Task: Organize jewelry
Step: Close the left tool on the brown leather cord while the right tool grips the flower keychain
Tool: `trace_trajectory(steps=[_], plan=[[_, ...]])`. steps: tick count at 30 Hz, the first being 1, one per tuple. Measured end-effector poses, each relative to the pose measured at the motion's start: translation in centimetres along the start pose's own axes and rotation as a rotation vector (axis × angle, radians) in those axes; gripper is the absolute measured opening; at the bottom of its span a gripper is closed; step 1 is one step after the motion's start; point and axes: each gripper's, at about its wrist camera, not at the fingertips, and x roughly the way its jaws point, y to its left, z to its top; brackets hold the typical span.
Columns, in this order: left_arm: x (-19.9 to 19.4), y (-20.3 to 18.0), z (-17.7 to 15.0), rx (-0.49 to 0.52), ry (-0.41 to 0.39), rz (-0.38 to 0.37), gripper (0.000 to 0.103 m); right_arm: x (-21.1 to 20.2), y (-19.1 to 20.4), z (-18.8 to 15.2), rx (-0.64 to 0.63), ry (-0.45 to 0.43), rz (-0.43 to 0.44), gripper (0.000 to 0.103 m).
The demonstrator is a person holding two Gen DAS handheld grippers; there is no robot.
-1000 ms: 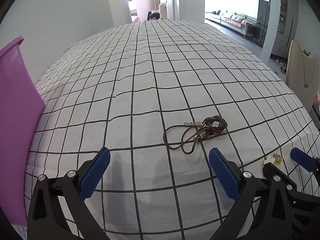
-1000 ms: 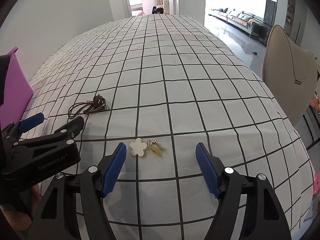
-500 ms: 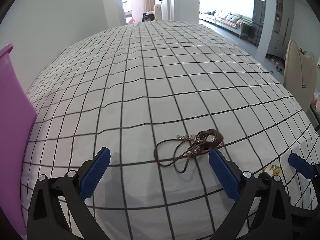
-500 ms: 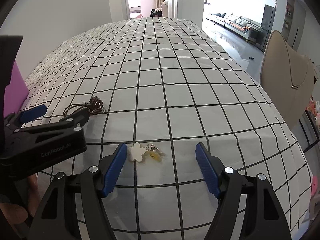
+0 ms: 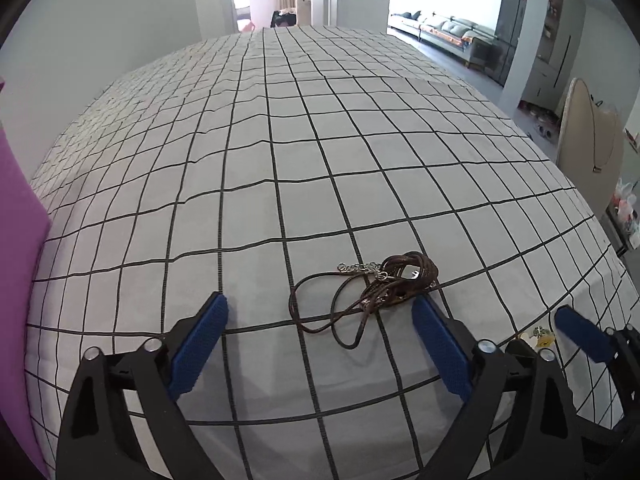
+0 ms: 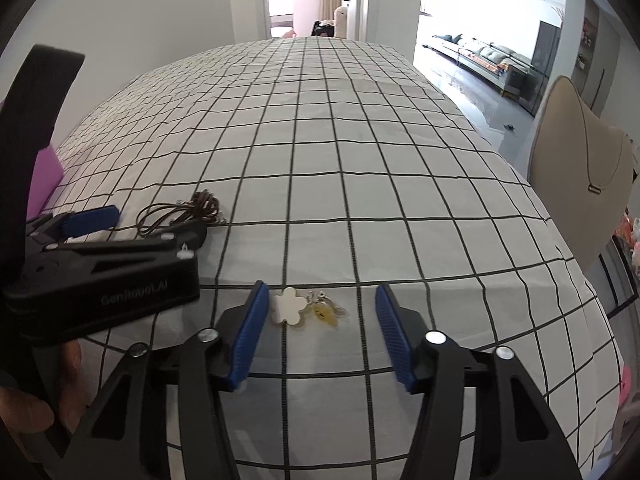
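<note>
A tangled brown cord necklace [image 5: 368, 292] with a short silver chain lies on the checked cloth. My left gripper [image 5: 320, 308] straddles it, jaws closing; the coil sits just off the right pad [image 5: 436, 344], and neither pad presses on it. A white flower charm [image 6: 289, 306] joined to small yellow and silver charms [image 6: 326, 312] lies between the closing jaws of my right gripper [image 6: 320, 294]. Its left pad [image 6: 250, 332] is almost at the flower, and a gap remains on the right. In the right wrist view the left gripper [image 6: 154, 222] stands over the necklace [image 6: 180, 212].
A purple container [image 5: 16, 240] stands at the left edge of the table, also visible in the right wrist view [image 6: 46, 176]. A beige necklace bust [image 6: 576, 184] with a thin chain stands off the table's right side. A hand [image 6: 32, 396] holds the left gripper.
The left gripper has come forward so the cord necklace now lies between its fingers, and its jaws narrowed slightly. The right gripper's jaws have narrowed markedly around the flower charm.
</note>
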Motion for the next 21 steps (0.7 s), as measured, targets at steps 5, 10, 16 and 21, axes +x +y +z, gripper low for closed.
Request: trace_trajectory(steps=[5,10,16,21], plan=[[-0.4,-0.4,-0.4,0.026,-0.017,-0.015,0.075,-0.2,1.0,-0.3,-0.028,-0.004,0.013,0.030],[-1.0,-0.7,-0.6,0.034,-0.034,-0.026,0.058,-0.3,1.3,-0.6,-0.025,-0.007,0.021,0.027],[-1.9,-1.3,-1.4,0.054,-0.056,-0.032,0.004,-0.6,0.5,-0.8,-0.001,-0.011,0.058,0.018],[-2.7,-1.3,-2.3,0.052,-0.070,-0.032,0.004,-1.1,-0.1,-1.2,0.020,-0.016,0.084,0.017]])
